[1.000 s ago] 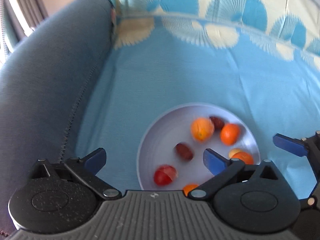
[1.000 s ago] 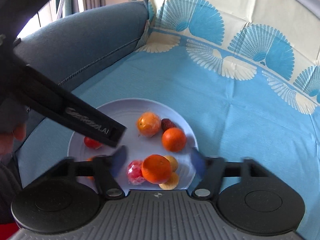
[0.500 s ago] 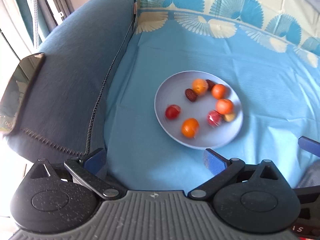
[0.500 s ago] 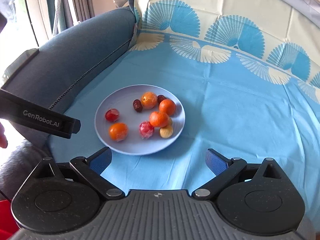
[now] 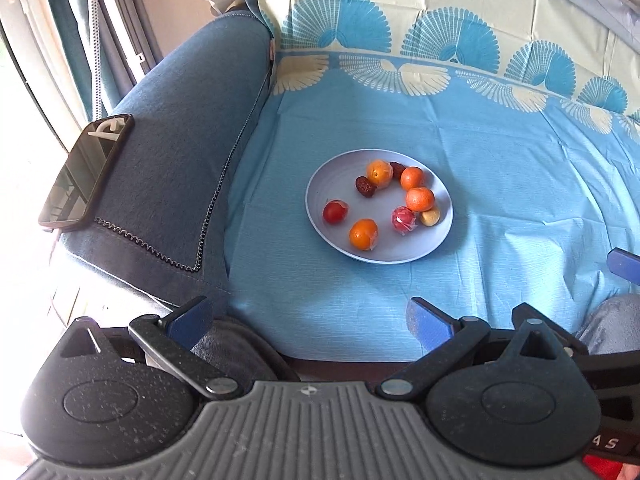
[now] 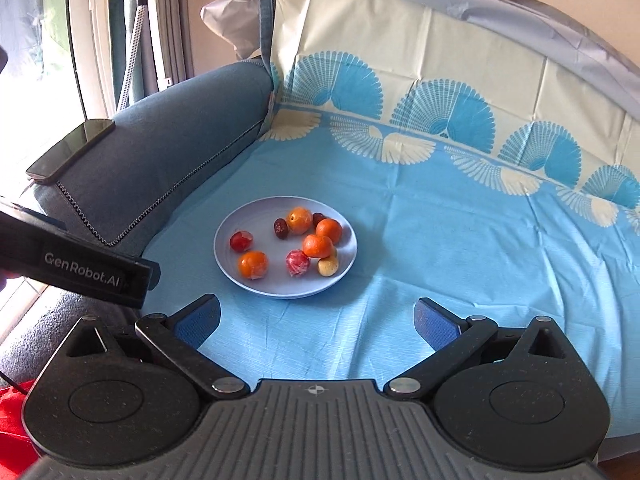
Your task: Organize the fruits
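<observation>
Left gripper (image 5: pixel 308 318) and right gripper (image 6: pixel 316 320), jaws of both wide and empty, the right's opening, held short of the pale blue plate (image 6: pixel 240 280) of tangerines, dates and wrapped fruits lying ahead on the blue cloth (image 6: pixel 440 240).

1. Plate (image 6: pixel 256 285) is sitting on the cloth (image 6: pixel 440 240), centre-left of the right wrist frame; centre of the left wrist frame (image 5: pixel 328 184).
2. Fruits are lying in the plate, mostly crowding its right half; one fruit (image 6: pixel 241 241) is lying apart at the plate's left.
3. Sofa armrest (image 6: pixel 168 148) is running along the cloth's left edge, upper left of the frame.
4. Phone (image 6: pixel 70 150) is lying on the armrest's near end, far left.
5. Both grippers are sitting at the bottom of their frames, well apart from the plate.
6. Left gripper's body (image 6: pixel 80 272) is crossing the left edge, left of the plate.
</observation>
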### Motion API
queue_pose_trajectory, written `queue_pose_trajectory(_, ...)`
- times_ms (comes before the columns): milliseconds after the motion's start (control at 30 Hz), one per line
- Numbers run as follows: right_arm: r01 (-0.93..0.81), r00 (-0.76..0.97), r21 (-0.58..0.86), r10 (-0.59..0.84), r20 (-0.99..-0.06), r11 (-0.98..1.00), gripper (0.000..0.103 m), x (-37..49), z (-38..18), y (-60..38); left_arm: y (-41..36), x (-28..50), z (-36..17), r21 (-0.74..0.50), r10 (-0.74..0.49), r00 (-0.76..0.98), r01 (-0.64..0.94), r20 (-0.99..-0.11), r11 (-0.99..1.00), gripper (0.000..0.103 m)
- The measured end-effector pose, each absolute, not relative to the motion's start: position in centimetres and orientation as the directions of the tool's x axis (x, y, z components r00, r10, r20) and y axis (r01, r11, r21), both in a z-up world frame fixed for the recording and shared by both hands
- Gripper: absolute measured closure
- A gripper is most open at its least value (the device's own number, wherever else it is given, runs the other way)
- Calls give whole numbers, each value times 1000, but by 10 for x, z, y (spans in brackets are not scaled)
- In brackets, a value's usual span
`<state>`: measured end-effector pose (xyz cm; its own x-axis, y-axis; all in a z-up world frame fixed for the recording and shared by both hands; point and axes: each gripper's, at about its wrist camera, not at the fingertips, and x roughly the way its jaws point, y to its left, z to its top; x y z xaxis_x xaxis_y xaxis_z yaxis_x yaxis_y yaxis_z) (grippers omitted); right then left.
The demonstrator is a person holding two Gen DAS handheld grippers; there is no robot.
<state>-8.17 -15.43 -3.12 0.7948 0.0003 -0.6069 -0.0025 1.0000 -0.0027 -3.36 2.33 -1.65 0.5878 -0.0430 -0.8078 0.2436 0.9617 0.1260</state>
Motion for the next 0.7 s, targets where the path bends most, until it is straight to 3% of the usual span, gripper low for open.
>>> queue_pose_trajectory(700,7,819,-23,-19,-574,1000,1,-97,-25,-154,21,-46,-12,129,-53,604,254,-795,959,0)
